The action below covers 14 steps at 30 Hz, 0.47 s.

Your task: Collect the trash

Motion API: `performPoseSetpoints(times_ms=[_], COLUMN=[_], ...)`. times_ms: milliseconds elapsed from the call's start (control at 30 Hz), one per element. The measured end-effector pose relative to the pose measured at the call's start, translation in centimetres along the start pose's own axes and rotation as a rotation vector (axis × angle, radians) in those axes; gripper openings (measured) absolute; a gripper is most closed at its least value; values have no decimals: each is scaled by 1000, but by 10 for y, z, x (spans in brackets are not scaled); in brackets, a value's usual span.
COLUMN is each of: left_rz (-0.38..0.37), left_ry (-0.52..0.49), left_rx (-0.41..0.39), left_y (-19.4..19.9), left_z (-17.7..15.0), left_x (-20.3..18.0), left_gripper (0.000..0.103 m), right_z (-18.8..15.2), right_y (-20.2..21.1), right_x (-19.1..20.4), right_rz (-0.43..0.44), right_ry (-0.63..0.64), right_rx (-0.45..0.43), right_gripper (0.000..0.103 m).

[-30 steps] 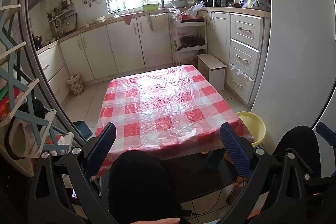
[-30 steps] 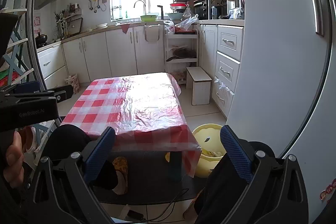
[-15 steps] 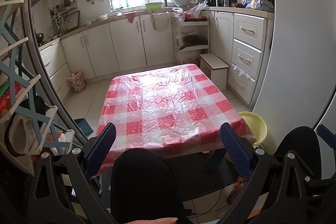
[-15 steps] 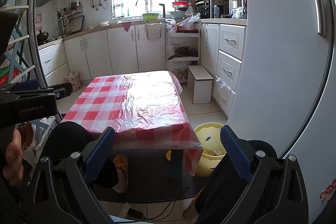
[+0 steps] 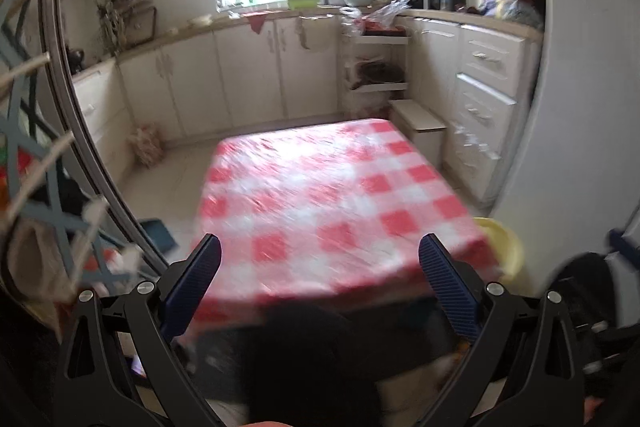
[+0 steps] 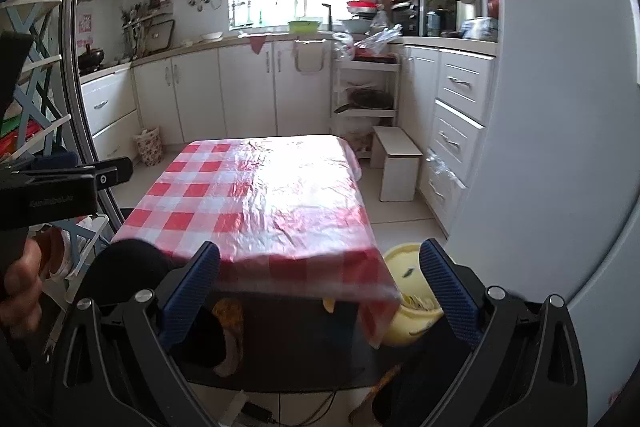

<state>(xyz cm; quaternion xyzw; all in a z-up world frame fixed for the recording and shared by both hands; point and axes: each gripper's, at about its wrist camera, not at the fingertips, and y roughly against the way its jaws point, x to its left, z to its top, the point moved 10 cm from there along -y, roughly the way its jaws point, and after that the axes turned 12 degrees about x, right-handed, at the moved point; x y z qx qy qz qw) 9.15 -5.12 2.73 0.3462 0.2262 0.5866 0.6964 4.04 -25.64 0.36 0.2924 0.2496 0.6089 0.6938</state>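
Note:
A low table with a red-and-white checked plastic cloth (image 5: pixel 328 203) stands ahead of me; it also shows in the right wrist view (image 6: pixel 260 199). A yellow bin (image 6: pixel 412 291) with scraps inside sits on the floor at the table's near right corner, and its rim shows in the left wrist view (image 5: pixel 502 243). My left gripper (image 5: pixel 320 267) is open and empty, held before the table's near edge. My right gripper (image 6: pixel 320 267) is open and empty, also at the near edge. The left gripper's body (image 6: pixel 52 195) shows at the left of the right wrist view.
White kitchen cabinets (image 6: pixel 248 87) line the back and right walls. A white step stool (image 6: pixel 396 163) and a shelf trolley (image 6: pixel 364 95) stand beyond the table. A small patterned basket (image 6: pixel 149 146) sits by the left cabinets. A white fridge (image 6: pixel 560 147) is on the right, a rack (image 5: pixel 28 167) on the left.
Both grippers have tilted and shifted a little, so the table sits lower in both views. The left wrist view is now blurred by motion. Both grippers stay open.

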Motion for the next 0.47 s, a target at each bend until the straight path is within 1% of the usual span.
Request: performPoseSetpoints(times_ms=[33,100,133,167,200,233,300,333,367,433,467], left_rz=[17,37,52,69,91,97,89,76,71,71,64], left_ry=[-11,3,26,46,69,78,82,89,96,108,114], left_rx=[14,47,64,81,115,143,189,221,237,257,268], left_y=[-19,-60,-88,-111,-146,-172,-212,-240,-258,-287,-300], left_z=[11,30,40,47,54,58,62,65,66,67,68], left_x=[10,31,46,58,72,79,86,87,88,88,87], left_gripper=[95,95,95,95,95,95,95,95,95,95,95], right_z=[7,29,36,46,54,59,71,75,80,87,89], right_y=[-6,-34,-46,-67,-87,-103,-152,-167,-191,-236,-249], right_x=[2,11,15,21,27,31,39,40,42,44,45], right_rz=[2,9,11,17,16,12,16,22,24,20,23], right_ry=[10,47,61,86,108,123,142,139,134,131,128], right_rx=[1,12,20,33,44,56,107,121,144,199,213], right_gripper=[96,96,96,96,95,95,95,95,95,95,95])
